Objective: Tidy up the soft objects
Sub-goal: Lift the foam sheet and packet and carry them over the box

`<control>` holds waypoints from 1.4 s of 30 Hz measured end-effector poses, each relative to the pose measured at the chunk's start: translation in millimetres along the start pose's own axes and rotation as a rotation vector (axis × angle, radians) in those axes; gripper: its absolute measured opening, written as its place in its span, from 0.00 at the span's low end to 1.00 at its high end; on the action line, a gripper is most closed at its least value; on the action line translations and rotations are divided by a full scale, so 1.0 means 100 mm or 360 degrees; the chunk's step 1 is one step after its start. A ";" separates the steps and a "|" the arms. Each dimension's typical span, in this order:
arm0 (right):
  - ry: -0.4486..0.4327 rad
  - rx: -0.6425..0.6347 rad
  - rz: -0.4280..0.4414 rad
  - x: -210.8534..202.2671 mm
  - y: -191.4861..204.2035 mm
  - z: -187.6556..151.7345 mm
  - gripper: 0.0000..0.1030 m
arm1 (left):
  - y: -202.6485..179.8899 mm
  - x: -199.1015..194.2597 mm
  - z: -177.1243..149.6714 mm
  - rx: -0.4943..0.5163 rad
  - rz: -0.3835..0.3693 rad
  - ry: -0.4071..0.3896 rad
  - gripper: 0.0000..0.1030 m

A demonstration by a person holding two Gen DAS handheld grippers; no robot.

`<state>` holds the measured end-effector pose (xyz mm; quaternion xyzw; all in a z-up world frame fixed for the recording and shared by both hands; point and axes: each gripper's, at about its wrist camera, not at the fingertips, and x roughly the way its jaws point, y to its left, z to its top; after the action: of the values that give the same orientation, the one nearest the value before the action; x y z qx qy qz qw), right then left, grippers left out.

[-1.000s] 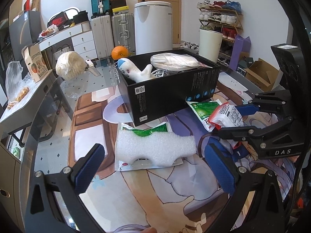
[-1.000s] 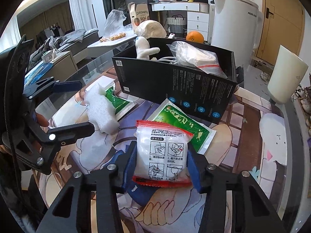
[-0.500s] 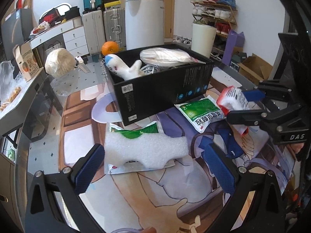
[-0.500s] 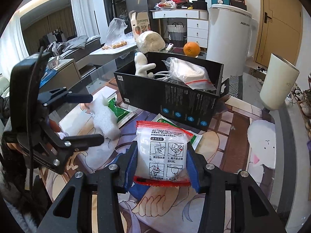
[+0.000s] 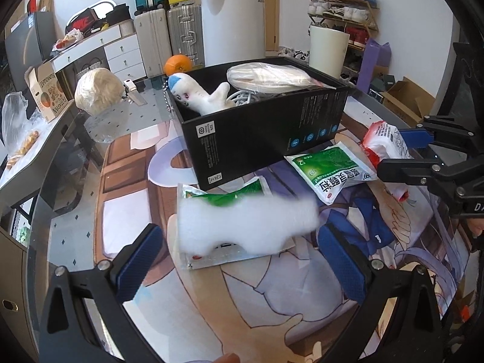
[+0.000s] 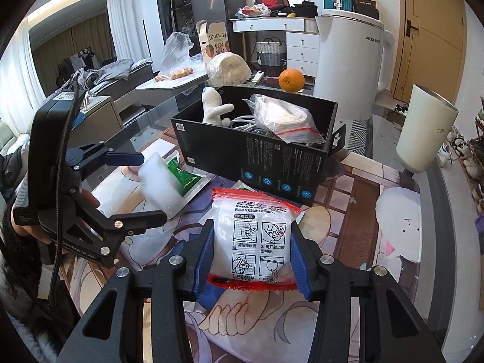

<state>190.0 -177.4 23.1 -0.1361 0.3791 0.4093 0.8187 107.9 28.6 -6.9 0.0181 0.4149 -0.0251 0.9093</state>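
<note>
Soft items on printed surface (image 5: 272,308), black box (image 5: 260,139) at far centre.

Left tongs (image 5: 242,260): spread wide, either side of white foam block (image 5: 242,227) lying on a green sachet (image 5: 230,195). Box: plush toy (image 5: 196,96), bagged white bundle (image 5: 272,77). Second green sachet (image 5: 329,171) near box's right. Right tongs (image 6: 251,260): clamped on red-edged white packet (image 6: 252,239), raised off surface.
</note>
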 end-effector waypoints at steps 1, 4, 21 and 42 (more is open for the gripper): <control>-0.0001 0.0001 0.0000 0.00 -0.01 0.00 0.45 | 0.00 -0.01 0.00 0.0000 0.0000 -0.0002 1.00; -0.0003 -0.0002 -0.0002 -0.01 0.00 0.00 0.45 | -0.02 0.00 0.00 -0.0003 -0.0016 -0.0006 1.00; -0.0020 0.0022 -0.0024 -0.05 -0.07 0.00 0.45 | -0.10 0.08 0.07 -0.0008 -0.0041 0.0009 0.87; -0.0308 0.0107 -0.0017 -0.36 -0.13 0.15 0.45 | 0.16 -0.47 0.43 -0.0040 -0.0040 -0.0433 0.87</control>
<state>193.8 -197.9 59.0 -0.0705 0.3110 0.4031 0.8578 110.9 43.3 56.7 -0.0021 0.2881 -0.0335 0.9570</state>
